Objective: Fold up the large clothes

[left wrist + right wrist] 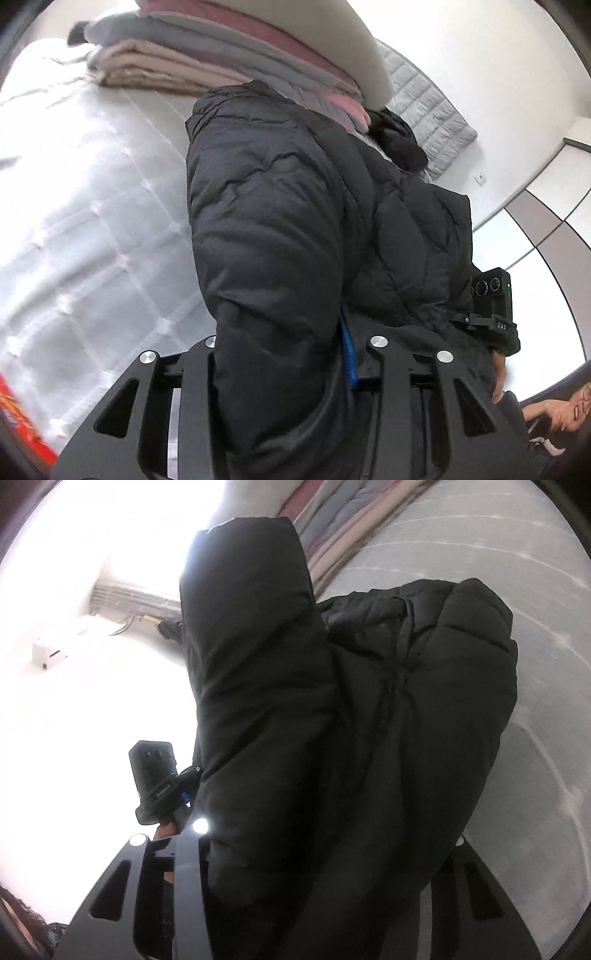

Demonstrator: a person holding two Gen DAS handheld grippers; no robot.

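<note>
On the white quilted bed (81, 229), two hand-held grippers (288, 354) (325, 849) pinch one black puffer jacket (280, 206).

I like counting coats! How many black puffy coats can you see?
1. The black puffy coat hangs bunched between both grippers, above the white bed. More clothes may hide behind it.

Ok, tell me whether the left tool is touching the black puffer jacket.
Touching. The left wrist view shows the black puffer jacket bunched between the left tool and covering its fingers.
</note>
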